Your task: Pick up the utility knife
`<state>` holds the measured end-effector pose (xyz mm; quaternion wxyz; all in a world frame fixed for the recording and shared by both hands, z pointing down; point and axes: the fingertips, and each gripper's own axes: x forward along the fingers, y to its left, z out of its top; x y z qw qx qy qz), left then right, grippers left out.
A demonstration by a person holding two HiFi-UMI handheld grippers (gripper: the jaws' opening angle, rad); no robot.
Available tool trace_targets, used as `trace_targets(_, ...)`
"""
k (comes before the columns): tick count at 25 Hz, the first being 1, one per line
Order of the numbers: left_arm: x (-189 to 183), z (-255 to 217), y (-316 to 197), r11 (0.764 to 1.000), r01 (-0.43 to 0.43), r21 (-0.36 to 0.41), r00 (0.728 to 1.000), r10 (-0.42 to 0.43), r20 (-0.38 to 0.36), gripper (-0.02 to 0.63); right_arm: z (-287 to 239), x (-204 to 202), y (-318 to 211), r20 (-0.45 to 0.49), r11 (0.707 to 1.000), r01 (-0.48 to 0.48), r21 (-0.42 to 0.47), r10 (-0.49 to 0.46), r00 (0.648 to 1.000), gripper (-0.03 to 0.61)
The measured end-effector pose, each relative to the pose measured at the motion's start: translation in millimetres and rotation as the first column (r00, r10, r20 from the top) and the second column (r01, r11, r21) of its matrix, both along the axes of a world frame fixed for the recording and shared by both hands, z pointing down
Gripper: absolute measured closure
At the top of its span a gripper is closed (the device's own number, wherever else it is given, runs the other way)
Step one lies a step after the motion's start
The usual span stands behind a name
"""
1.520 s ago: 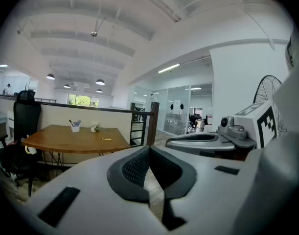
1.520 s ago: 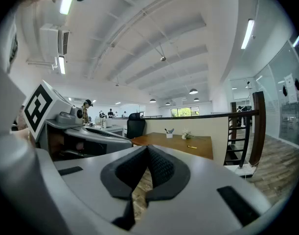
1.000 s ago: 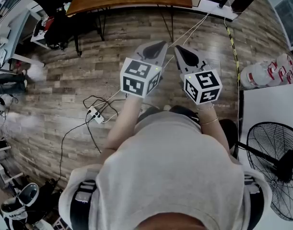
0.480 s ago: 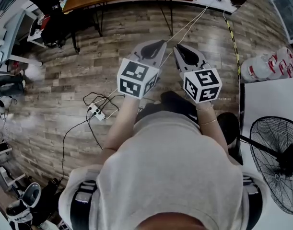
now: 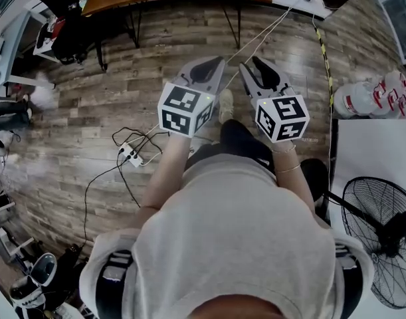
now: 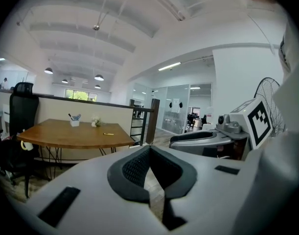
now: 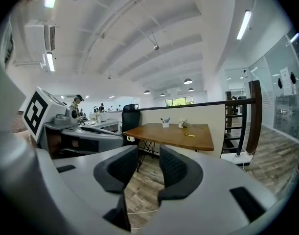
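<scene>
Yellow knife (image 6: 108, 133) on table (image 6: 66, 137), far beyond L tongs (image 6: 149, 151)

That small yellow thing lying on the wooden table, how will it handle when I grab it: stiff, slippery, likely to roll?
The yellow thing looks slim and straight, so it is probably stiff and light. It lies flat on the table, so it should slide rather than roll. The table looks smooth, so a nudge may skate it. It is too small here to judge its surface.
</scene>
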<state>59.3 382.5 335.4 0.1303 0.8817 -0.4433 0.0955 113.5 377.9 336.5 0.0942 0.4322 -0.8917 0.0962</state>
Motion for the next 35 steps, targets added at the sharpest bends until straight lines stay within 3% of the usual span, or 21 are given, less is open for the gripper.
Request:
trace_targets(17,-9.7,0.0,-222.9,0.998,0.062,-0.002,0.997,-0.062,0.037,0.603,-6.6,-10.1,-235.3,0.015,0.994,0.104,0.017,-0.104,0.994,0.423)
trace_targets(27,-17.8,14.1,-298.5,0.994,0.097,-0.047,0.995,-0.095,0.028,0.603,14.1,-12.5,-304.5,0.009,0.989,0.142,-0.042,-0.141,0.990,0.424)
trace_targets(35,-34.0,35.6,-358.7,0.993,0.063,-0.096,0.998,-0.062,0.012,0.603,30.5,-20.3,-364.0,0.002,0.993,0.093,-0.073,-0.093,0.996,0.423)
